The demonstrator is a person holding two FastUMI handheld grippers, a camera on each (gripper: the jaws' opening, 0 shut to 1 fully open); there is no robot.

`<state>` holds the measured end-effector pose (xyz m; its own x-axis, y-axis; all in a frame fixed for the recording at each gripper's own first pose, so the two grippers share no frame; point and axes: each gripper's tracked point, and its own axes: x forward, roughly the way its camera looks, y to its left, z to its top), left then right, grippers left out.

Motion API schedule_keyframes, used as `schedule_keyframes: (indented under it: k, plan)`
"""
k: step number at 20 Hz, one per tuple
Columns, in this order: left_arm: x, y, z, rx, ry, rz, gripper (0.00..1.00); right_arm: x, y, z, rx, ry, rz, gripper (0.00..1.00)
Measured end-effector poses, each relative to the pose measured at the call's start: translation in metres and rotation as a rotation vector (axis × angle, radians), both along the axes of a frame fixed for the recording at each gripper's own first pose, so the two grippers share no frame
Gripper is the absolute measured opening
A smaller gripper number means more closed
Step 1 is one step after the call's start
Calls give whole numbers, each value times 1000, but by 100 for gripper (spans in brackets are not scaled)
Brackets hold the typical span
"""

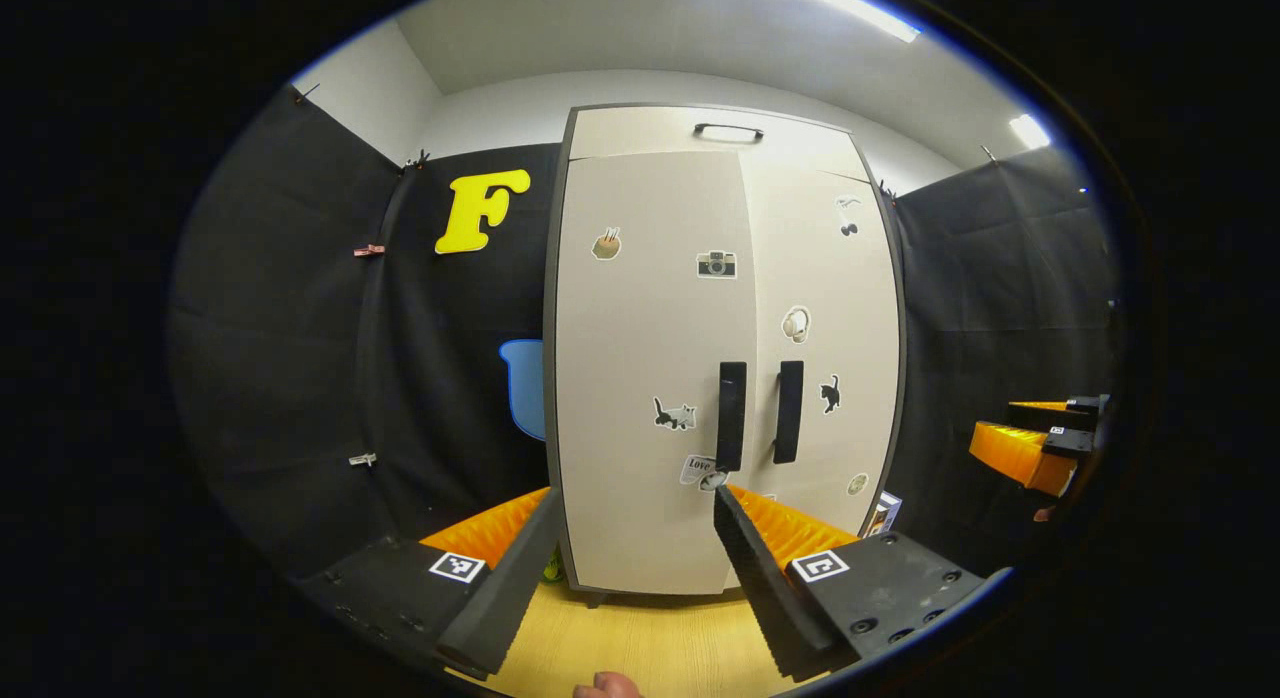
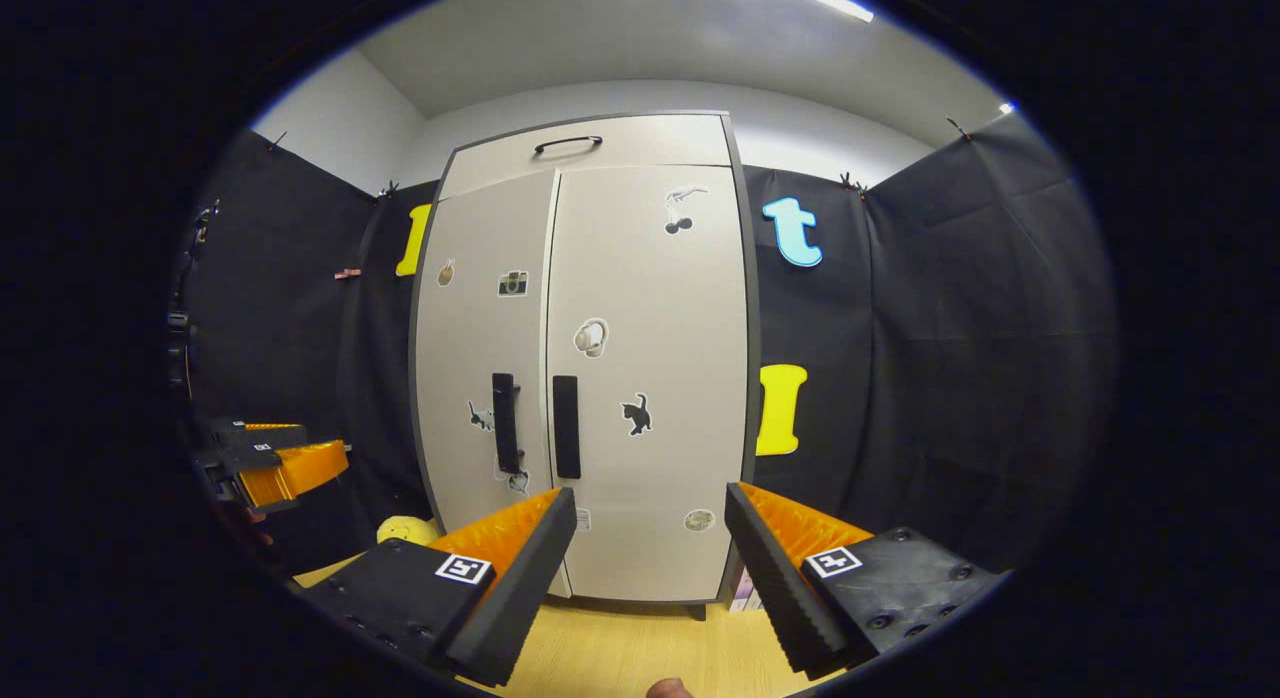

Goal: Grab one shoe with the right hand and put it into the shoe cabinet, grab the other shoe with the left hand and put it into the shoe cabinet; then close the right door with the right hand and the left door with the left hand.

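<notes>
The left gripper (image 1: pixel 630 588) is wide open and holds nothing. The right gripper (image 2: pixel 650 588) is wide open too, with nothing in it. Both hang a little way back from the shoe cabinet (image 1: pixel 650 378). Its left door (image 1: pixel 650 308) and right door (image 2: pixel 650 308) look shut, handles side by side. No shoe is out on the floor (image 2: pixel 620 658), so the job looks done. Best just keep both grippers off the doors and not bump them
</notes>
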<state>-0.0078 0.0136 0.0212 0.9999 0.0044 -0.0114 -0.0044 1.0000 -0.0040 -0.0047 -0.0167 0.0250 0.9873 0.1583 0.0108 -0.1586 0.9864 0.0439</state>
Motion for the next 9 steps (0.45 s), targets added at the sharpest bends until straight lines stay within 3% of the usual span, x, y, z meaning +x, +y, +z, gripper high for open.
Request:
schedule_keyframes:
  k: [9]
  plan:
    - [1,-5,-2,3,10,-4,95,-1,-2,-5,-4,16,-1,98]
